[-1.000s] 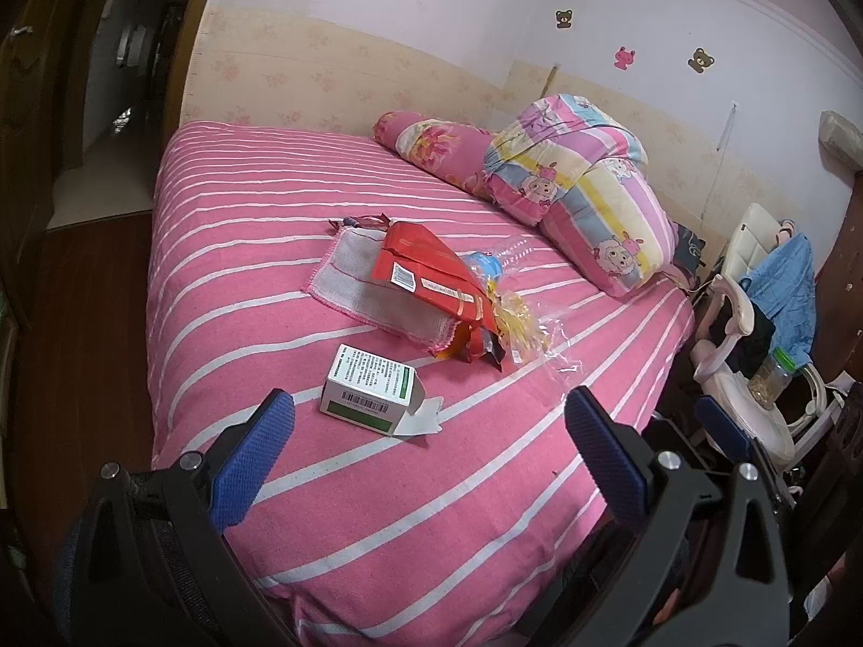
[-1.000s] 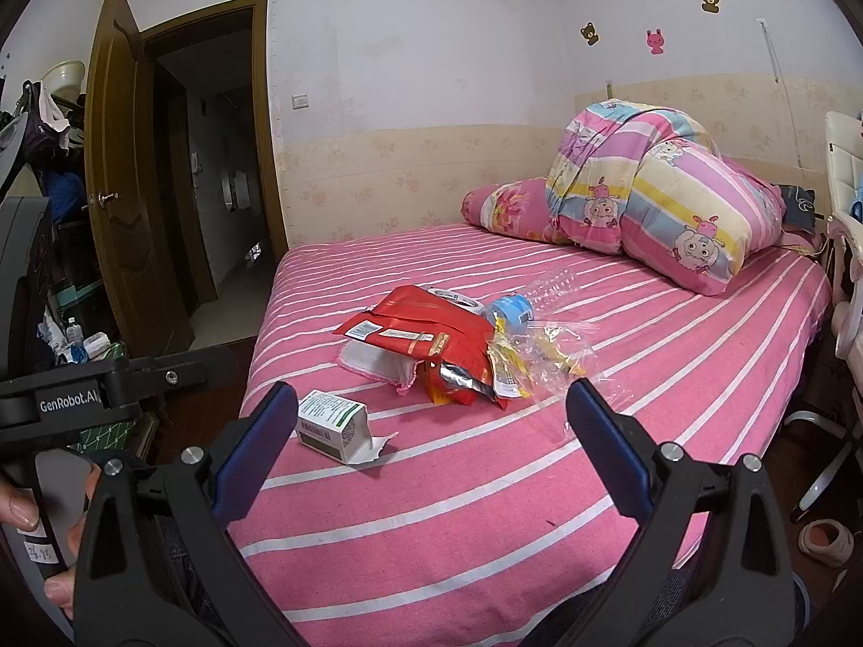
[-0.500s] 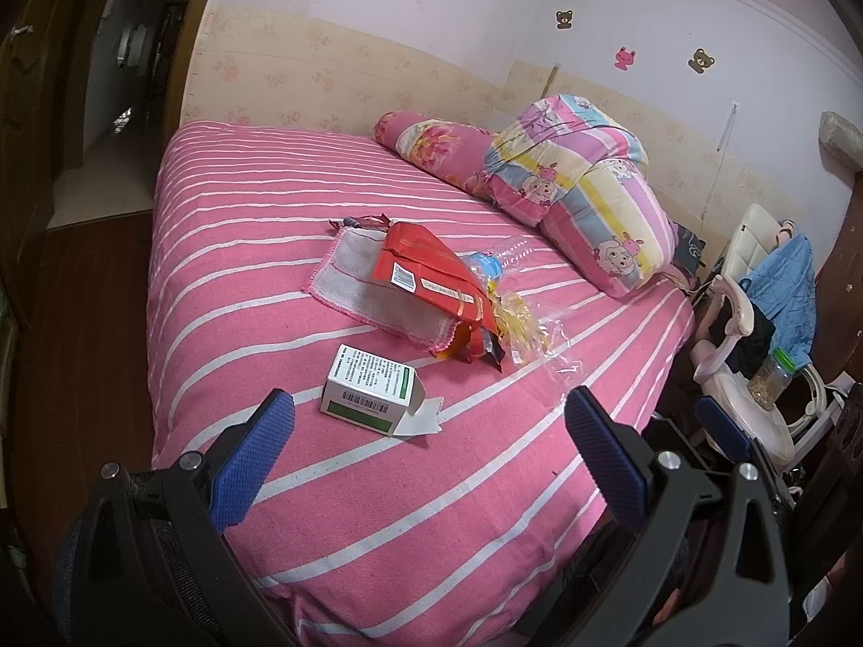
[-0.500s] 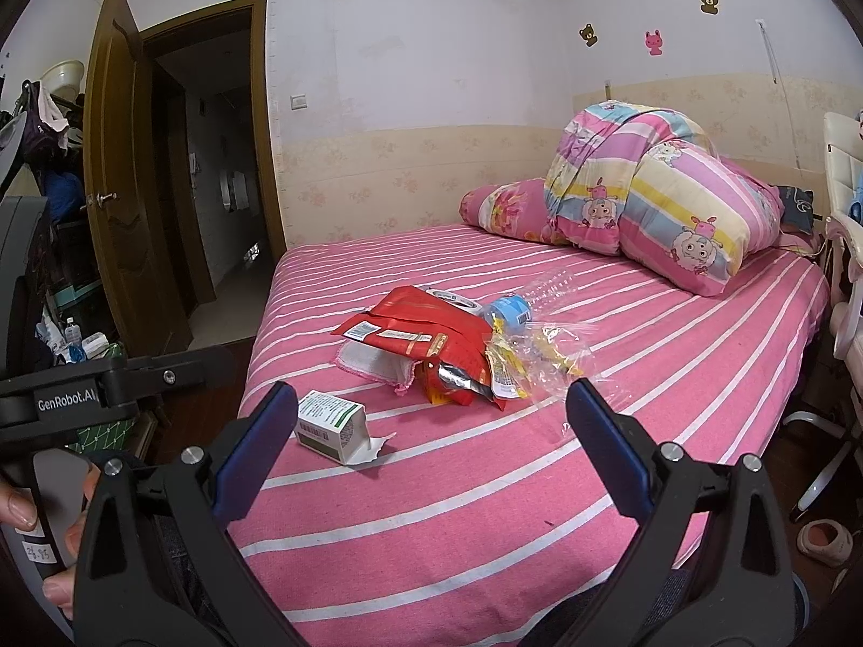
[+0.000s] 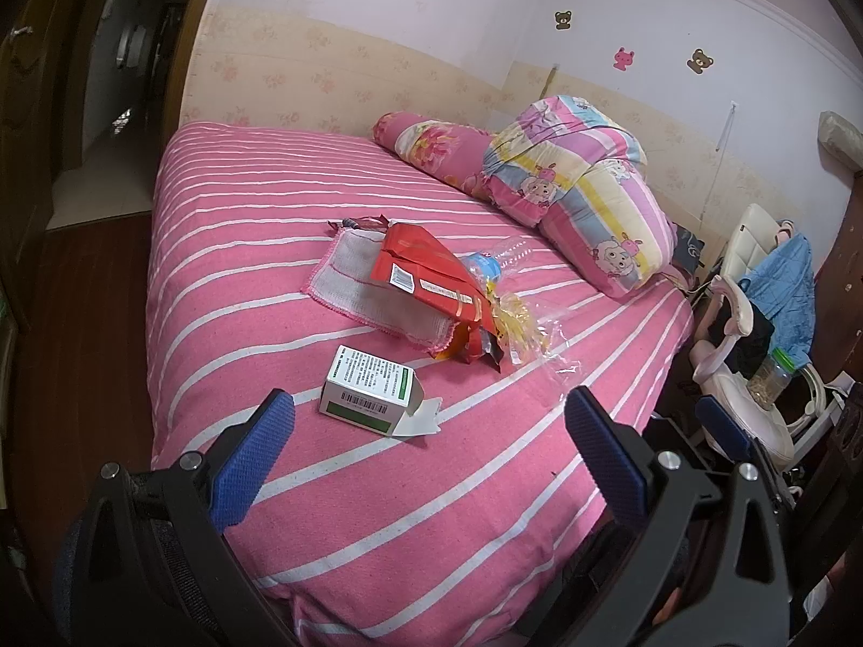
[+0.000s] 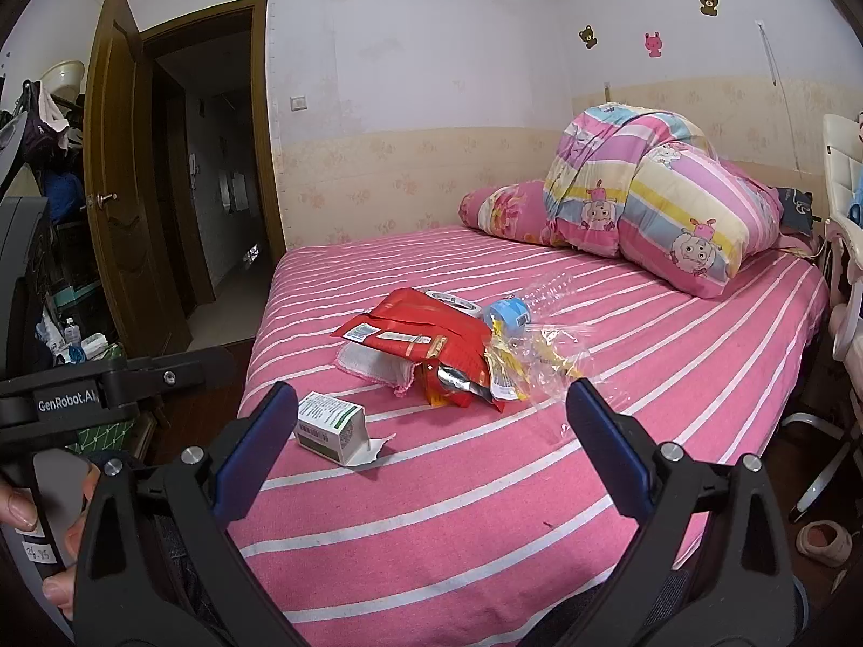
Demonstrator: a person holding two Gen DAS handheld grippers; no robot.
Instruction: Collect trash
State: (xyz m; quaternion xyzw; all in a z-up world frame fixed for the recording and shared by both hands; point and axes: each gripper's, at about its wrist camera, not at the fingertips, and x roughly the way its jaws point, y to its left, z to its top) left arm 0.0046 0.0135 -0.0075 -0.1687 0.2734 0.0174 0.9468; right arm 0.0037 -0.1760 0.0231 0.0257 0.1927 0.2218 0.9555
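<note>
This is a bedroom in a home. A wide bed with a pink sheet with white stripes (image 6: 485,485) fills the room, and a folded cartoon-sheep quilt in pastel stripes (image 6: 663,205) lies at its head. Small bear stickers (image 6: 708,1) decorate the wall, beside a brown wooden door (image 6: 116,172).

**Trash heaped mid-bed**

At frame centre, a red snack bag (image 6: 426,337) lies over a white cloth (image 6: 377,364) on the pink striped bed (image 6: 539,485), with crumpled clear plastic (image 6: 545,356) to its right. A small white-green box (image 6: 329,426) sits lower left, beside the right gripper (image 6: 431,447), jaws spread wide.
</note>
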